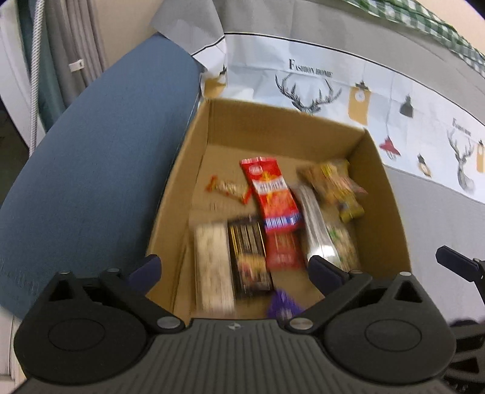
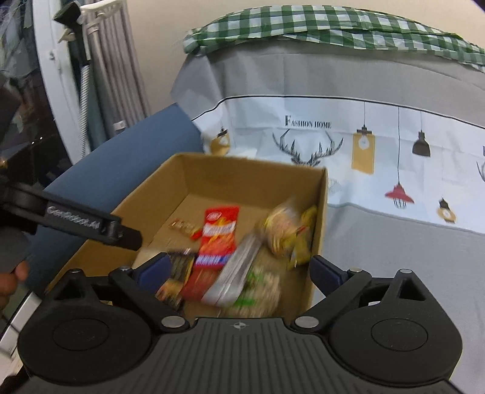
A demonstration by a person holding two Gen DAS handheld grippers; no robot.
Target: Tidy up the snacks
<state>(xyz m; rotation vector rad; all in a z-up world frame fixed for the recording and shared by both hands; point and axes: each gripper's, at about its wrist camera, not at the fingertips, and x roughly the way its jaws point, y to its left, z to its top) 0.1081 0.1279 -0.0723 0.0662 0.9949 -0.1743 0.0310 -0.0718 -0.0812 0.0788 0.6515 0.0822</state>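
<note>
An open cardboard box (image 1: 272,127) (image 2: 242,178) holds several snack packs. Among them are a red packet (image 1: 271,194) (image 2: 219,236), a black bar (image 1: 248,257), a cream pack (image 1: 213,266), a silver pack (image 1: 312,212) (image 2: 239,272) and a yellow-brown bag (image 1: 336,188) (image 2: 288,230). A small purple sweet (image 1: 283,304), blurred, lies by the near wall. My left gripper (image 1: 235,269) hangs open over the box's near left part, nothing between its fingers. My right gripper (image 2: 241,269) stands open over the near right corner, also without anything in it.
A blue cushioned seat (image 1: 100,157) borders the box on the left. A grey cloth with a deer print (image 1: 333,91) covers the table, with a green checked cloth (image 2: 318,27) at the back. Curtains (image 2: 115,75) hang far left. A person's hand (image 2: 12,278) shows at the left edge.
</note>
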